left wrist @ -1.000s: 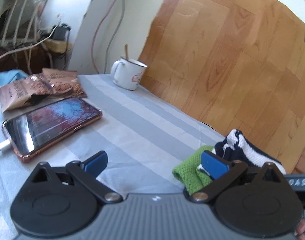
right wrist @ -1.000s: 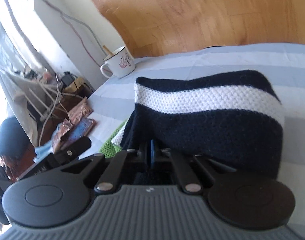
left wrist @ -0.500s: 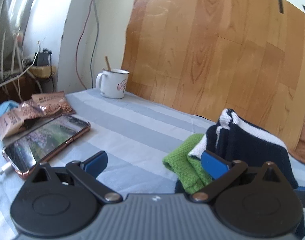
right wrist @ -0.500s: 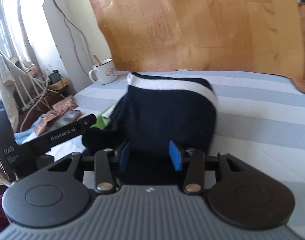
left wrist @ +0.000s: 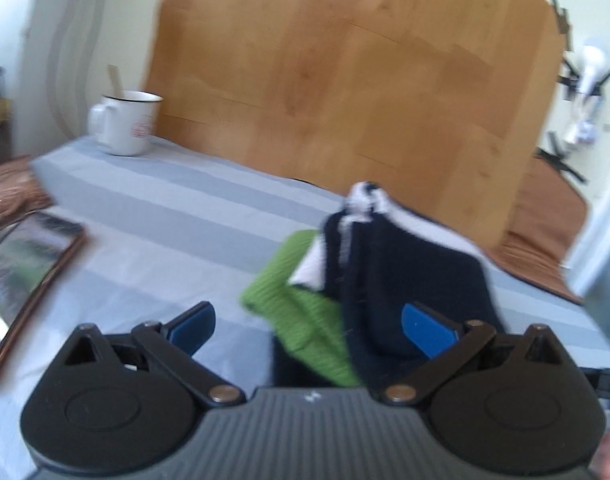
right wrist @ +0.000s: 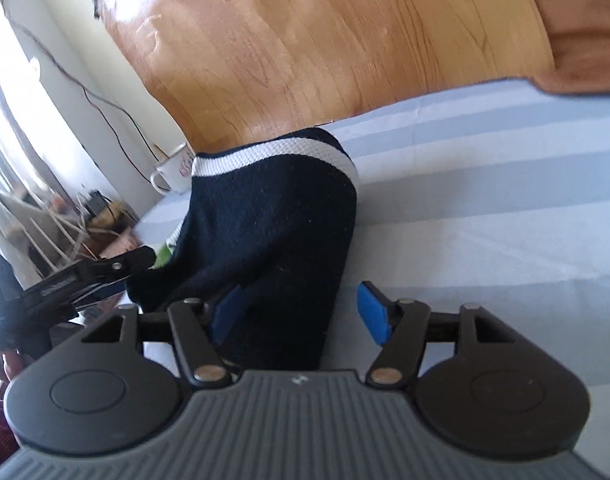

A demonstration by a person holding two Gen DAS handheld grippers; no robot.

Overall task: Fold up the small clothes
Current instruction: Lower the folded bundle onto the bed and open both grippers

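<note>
A small dark navy knit garment with a white stripe (right wrist: pixel 273 216) lies bunched on the striped grey sheet, with a green knit piece (left wrist: pixel 301 316) tucked at its left side. It also shows in the left wrist view (left wrist: pixel 417 268). My right gripper (right wrist: pixel 301 316) is open, its jaws apart around the garment's near end without pinching it. My left gripper (left wrist: pixel 309 324) is open, just in front of the green piece. The left gripper also shows in the right wrist view (right wrist: pixel 101 276), at the garment's left.
A white enamel mug (left wrist: pixel 125 124) stands at the far left by the wooden headboard (left wrist: pixel 345 80). A phone (left wrist: pixel 25 276) and brown snack packets (left wrist: pixel 9 192) lie at the left. A brown cloth (left wrist: pixel 545 236) lies far right. Cables run along the wall.
My right gripper went from shut on the navy garment to open wide, leaving it on the sheet. My left gripper stayed open and swung right toward the garment.
</note>
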